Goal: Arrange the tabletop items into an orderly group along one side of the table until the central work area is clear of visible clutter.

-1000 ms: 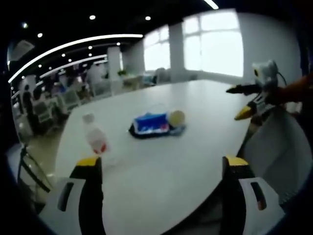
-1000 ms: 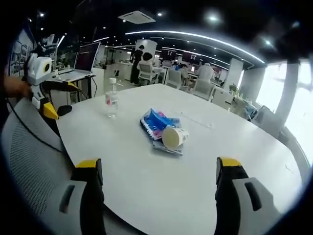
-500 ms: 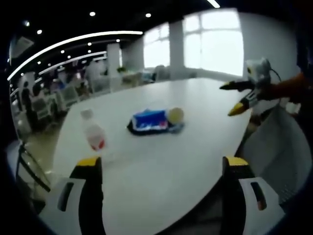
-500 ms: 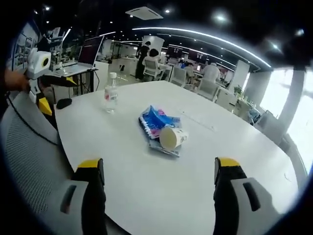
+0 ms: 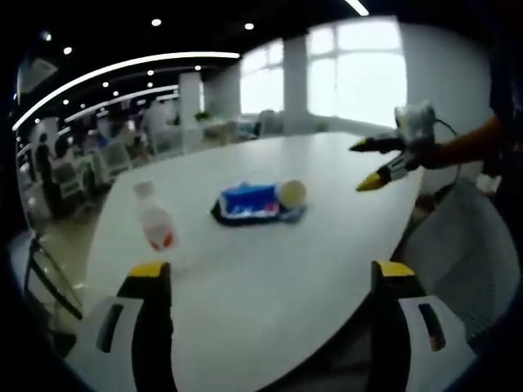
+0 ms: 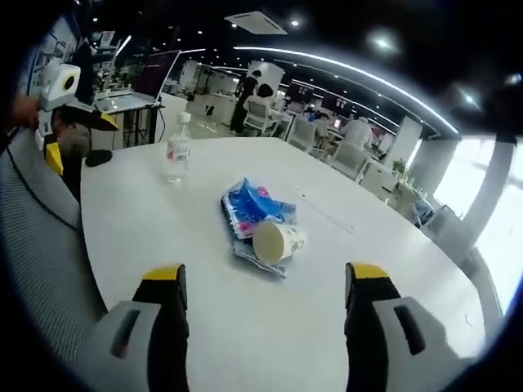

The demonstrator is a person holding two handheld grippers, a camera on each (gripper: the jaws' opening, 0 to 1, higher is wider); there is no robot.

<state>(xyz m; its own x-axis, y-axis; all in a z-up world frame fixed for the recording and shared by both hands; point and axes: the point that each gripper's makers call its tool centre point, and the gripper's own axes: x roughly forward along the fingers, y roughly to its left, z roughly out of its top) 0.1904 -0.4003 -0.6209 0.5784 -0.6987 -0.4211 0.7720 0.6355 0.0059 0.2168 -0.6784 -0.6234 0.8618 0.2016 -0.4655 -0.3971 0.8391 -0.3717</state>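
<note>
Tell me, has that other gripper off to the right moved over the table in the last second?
Yes. In the left gripper view, the right gripper has come in from the table edge toward the blue packet, which has barely shifted in the view.

The left hand-held gripper (image 5: 265, 282) and the right hand-held gripper (image 6: 265, 282) both hover with jaws spread wide, holding nothing, each tipped in yellow.

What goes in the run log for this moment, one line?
left gripper: open, empty | right gripper: open, empty | cup: on its side on blue packet, mid-table | bottle: upright | table: uncleared
</note>
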